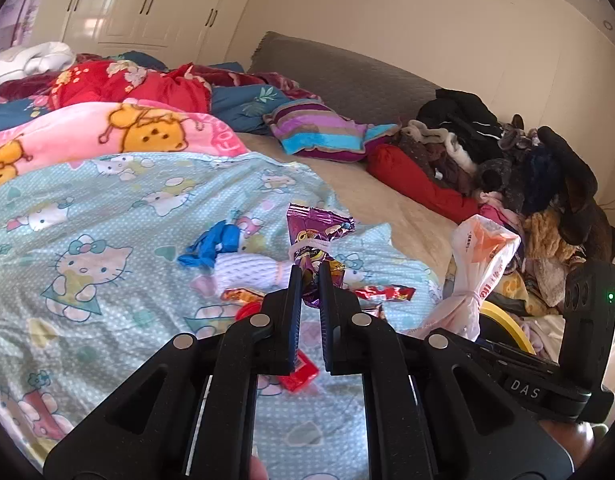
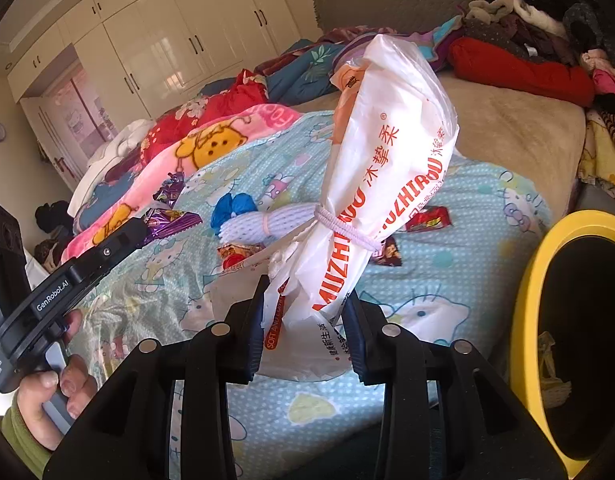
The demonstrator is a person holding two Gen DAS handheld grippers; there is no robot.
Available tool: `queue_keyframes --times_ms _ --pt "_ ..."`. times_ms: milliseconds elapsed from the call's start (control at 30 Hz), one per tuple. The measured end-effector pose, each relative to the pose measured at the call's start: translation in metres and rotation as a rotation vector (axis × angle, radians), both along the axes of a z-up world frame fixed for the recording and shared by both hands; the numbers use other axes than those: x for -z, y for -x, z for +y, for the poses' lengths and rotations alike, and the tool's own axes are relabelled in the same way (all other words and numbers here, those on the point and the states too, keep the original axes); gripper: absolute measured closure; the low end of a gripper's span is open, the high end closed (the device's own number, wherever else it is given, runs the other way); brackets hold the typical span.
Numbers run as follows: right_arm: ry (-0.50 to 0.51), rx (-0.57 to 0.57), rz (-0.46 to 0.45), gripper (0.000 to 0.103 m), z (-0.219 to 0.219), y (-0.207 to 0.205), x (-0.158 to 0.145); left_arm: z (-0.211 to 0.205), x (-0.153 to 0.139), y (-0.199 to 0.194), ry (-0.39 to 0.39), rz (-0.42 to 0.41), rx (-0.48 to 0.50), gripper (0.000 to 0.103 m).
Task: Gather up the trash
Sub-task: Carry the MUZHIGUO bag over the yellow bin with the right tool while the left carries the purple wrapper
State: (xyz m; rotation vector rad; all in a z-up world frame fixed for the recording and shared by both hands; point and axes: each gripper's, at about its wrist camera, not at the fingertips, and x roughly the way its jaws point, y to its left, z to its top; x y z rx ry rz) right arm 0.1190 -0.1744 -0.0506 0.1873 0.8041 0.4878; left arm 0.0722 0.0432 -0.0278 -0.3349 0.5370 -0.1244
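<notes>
Purple foil shows between the fingers of our left gripper: we have it clamped shut on a crinkled purple snack wrapper, lifted clear of the Hello Kitty sheet. Our right gripper is closed around the gathered lower end of a white plastic bag with orange lettering, a pale band tied round its waist, and the bag stands up above the jaws. So we judge two pieces of trash are in hand and neither is binned yet.

Beside the bed, at the right edge of the right wrist view, we see a yellow-rimmed bin; something pale lies inside it, though we cannot tell what. It sits near the bag, so that drop looks like the shorter trip.

Plenty is left on the sheet: a blue crumpled piece, a white foam net sleeve touching it, a red wrapper, a small red packet under our left jaws, and other scraps near them. We reckon the job is in its early part.
</notes>
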Motion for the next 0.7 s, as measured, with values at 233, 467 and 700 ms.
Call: queue_keyframes --times_ms 233,467,700 --pt "-0.010 0.029 -0.012 0.070 -0.018 0.002 -0.008 -0.014 -0.006 0.002 -0.008 -0.013 0.033 0.098" --pt "-0.020 0.079 -0.020 0.070 -0.041 0.003 -0.016 -0.027 -0.011 0.004 -0.014 -0.021 0.066 0.098" --pt "-0.014 0.138 -0.032 0.070 -0.066 0.002 -0.020 -0.046 -0.014 0.005 -0.020 -0.030 0.107 0.098"
